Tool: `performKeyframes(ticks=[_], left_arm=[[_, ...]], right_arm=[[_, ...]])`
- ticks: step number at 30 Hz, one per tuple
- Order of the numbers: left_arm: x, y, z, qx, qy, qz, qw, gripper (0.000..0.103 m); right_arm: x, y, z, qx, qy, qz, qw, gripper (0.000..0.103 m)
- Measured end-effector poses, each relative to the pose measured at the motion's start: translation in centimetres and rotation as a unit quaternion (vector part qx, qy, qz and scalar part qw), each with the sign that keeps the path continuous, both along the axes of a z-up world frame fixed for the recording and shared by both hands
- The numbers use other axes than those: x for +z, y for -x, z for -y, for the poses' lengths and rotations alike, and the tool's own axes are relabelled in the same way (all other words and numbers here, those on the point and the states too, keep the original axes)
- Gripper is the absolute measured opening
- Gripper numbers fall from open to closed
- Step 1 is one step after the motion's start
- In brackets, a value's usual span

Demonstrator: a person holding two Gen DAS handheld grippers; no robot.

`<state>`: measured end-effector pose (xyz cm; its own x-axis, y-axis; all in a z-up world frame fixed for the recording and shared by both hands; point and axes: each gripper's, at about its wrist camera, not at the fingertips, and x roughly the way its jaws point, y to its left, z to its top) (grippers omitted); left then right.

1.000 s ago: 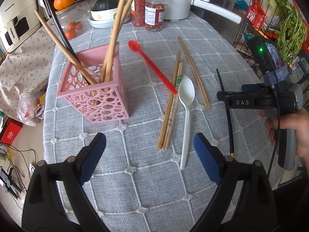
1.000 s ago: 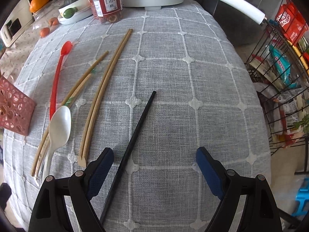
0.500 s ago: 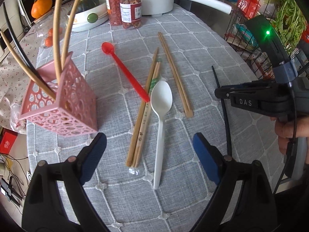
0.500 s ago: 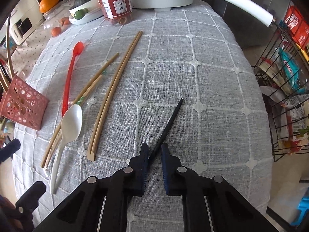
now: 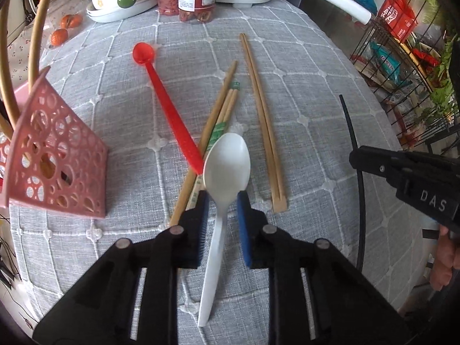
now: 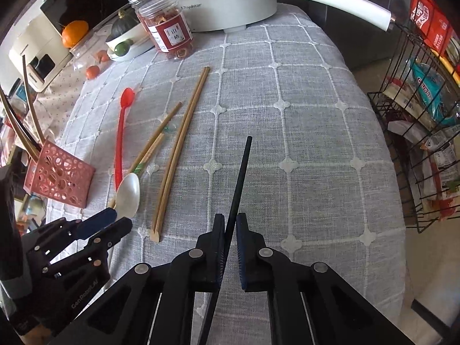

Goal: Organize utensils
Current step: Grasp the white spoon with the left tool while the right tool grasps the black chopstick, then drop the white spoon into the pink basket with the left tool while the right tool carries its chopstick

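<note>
Since half a second ago the left gripper (image 5: 221,198) has closed in from a wide spread, so its blue pads now sit on either side of the white spoon (image 5: 225,166) at the neck, just below the bowl; a narrow gap still shows on each side of the handle, so it brackets the spoon and does not yet press it. That spoon lies flat on the grey cloth (image 5: 302,86), handle running back between the fingers. Its bowl touches the end of the red spoon (image 5: 169,106), which slants up to the left. Under and beside both lie a loose bundle of bamboo chopsticks (image 5: 218,115), and a joined pair of chopsticks (image 5: 263,120) lies just to the right. A pink basket (image 5: 54,155) stands tilted at the left edge, with long sticks rising from it.

Seen from the right wrist, the right gripper (image 6: 230,227) is pinched on the black chopstick (image 6: 241,172), which points forward and away over the cloth, its tip clear of the other utensils. Here the basket (image 6: 57,178) sits far left, with the left gripper (image 6: 110,222) at the white spoon (image 6: 128,195) beside it.

A white pot (image 6: 218,3), a jar (image 6: 166,31) and a bowl (image 6: 126,43) stand at the far edge.
</note>
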<state>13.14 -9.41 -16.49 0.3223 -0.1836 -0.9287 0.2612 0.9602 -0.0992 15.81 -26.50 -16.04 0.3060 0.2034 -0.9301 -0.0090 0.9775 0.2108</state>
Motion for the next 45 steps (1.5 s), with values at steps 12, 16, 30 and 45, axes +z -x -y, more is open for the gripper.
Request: performKeyframes(ticks=[12, 16, 30, 45], left_arm=[[2.6, 1.2, -0.2, -0.017, 0.013, 0.054, 0.9983, 0.007], [4.5, 2.1, -0.5, -0.024, 0.027, 0.088, 0.9954, 0.007], [11.7, 6.5, -3.5, -0.034, 0.107, 0.199, 0.9737, 0.007], [16.5, 6.0, -11.5, 0.087, 0.183, 0.362, 0.9097, 0.007]], right_arm=[[-0.1, 0.4, 1.4, -0.022, -0.012, -0.009, 1.000, 0.008], [1.5, 0.8, 1.5, -0.022, -0.021, 0.015, 0.999, 0.007], [8.4, 4.0, -1.4, 0.003, -0.025, 0.118, 0.993, 0.006], [13.6, 5.5, -4.7, 0.037, -0.044, 0.199, 0.978, 0.006]])
